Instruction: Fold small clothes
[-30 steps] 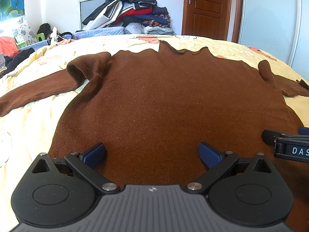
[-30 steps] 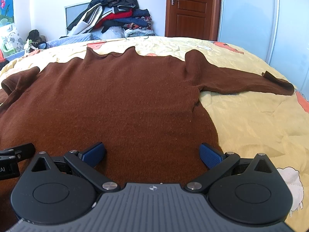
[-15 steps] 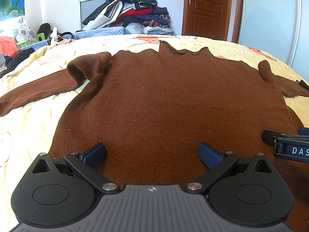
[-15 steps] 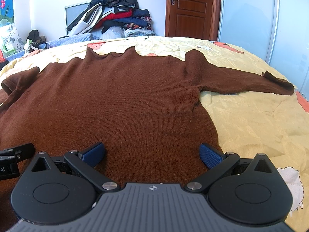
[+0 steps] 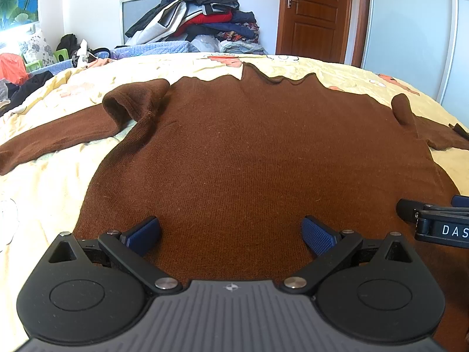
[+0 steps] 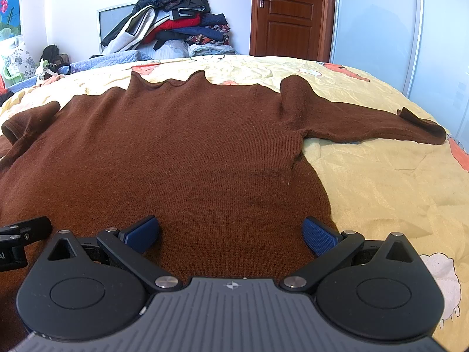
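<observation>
A brown knit sweater lies flat on the yellow bedspread, collar far, hem near; it also shows in the right wrist view. Its left sleeve stretches out left and its right sleeve stretches out right. My left gripper is open over the hem's left part, blue pads wide apart. My right gripper is open over the hem's right part, near the sweater's right edge. The right gripper's side also shows in the left wrist view.
The yellow bedspread covers the bed around the sweater. A pile of clothes stands against the far wall. A wooden door and a white wardrobe lie beyond the bed. Clutter sits at far left.
</observation>
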`<state>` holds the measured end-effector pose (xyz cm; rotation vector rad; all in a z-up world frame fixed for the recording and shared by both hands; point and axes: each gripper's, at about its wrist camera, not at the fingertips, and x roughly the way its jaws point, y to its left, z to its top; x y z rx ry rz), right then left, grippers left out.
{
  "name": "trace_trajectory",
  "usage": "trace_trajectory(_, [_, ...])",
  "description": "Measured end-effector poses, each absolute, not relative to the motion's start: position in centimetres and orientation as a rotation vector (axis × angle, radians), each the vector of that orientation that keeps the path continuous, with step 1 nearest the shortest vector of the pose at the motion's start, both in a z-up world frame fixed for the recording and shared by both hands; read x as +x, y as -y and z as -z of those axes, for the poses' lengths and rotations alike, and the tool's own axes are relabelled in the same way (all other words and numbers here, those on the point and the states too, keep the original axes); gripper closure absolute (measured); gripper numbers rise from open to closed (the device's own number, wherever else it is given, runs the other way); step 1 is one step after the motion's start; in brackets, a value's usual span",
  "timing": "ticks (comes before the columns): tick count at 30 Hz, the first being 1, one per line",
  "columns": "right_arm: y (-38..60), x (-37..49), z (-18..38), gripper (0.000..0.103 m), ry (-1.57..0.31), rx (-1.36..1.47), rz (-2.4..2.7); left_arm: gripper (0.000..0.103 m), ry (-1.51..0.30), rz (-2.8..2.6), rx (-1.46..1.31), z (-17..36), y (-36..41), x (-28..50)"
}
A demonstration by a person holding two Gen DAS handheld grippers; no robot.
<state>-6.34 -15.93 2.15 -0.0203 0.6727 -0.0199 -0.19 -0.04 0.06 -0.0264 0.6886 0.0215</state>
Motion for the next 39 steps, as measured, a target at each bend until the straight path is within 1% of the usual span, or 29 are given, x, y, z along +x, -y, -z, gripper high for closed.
trace_trajectory(39, [15.83, -6.29, -1.98, 0.000, -0.676, -0.020, 0.018, 0.000, -0.693, -0.044, -0.015, 0.01, 0.02, -0.38])
